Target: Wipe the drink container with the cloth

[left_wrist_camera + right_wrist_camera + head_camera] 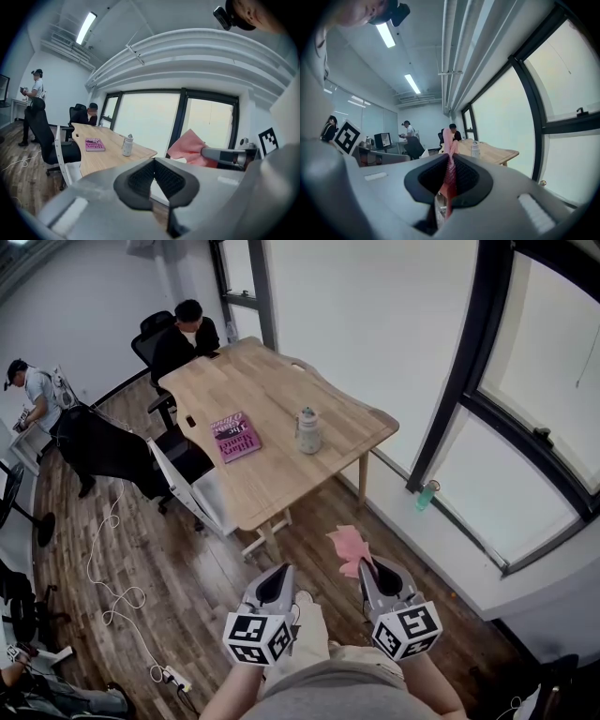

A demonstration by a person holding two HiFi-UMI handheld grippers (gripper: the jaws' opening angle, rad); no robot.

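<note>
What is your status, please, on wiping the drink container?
Left claw shut, empty. Right claw shut on pink cloth. Drink container upright on table, not yet reached. Book beside it, apart.

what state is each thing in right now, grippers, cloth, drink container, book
left gripper: shut, nothing between its jaws
right gripper: shut on the pink cloth
pink cloth: pinched in the right gripper, loose end sticking out past the jaws
drink container: upright on the wooden table, cap on, not touched
pink book: closed, lying flat on the table
</note>
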